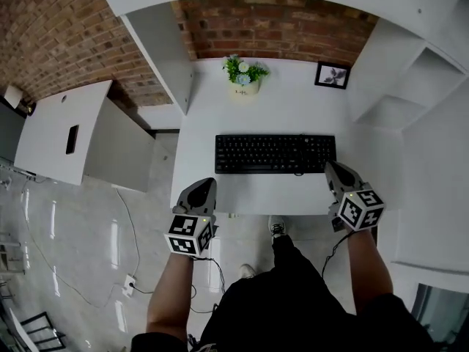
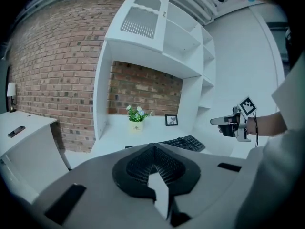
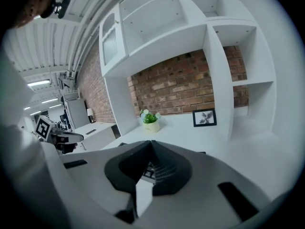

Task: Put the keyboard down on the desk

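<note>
A black keyboard (image 1: 275, 153) lies flat on the white desk (image 1: 278, 108), across its middle, with nothing holding it. My left gripper (image 1: 204, 188) hangs at the desk's front edge, below and left of the keyboard's left end, jaws closed together with nothing between them. My right gripper (image 1: 333, 170) points at the keyboard's front right corner, also shut and empty. In the left gripper view the keyboard (image 2: 185, 142) shows beyond the closed jaws (image 2: 153, 149). In the right gripper view a few of its keys (image 3: 150, 169) show below the closed tips (image 3: 151, 144).
A potted plant (image 1: 245, 75) and a small framed picture (image 1: 332, 75) stand at the desk's back, against the brick wall. White shelving flanks the desk on both sides. A lower white side table (image 1: 51, 130) with a dark slim object (image 1: 72, 139) stands to the left. Cables lie on the floor.
</note>
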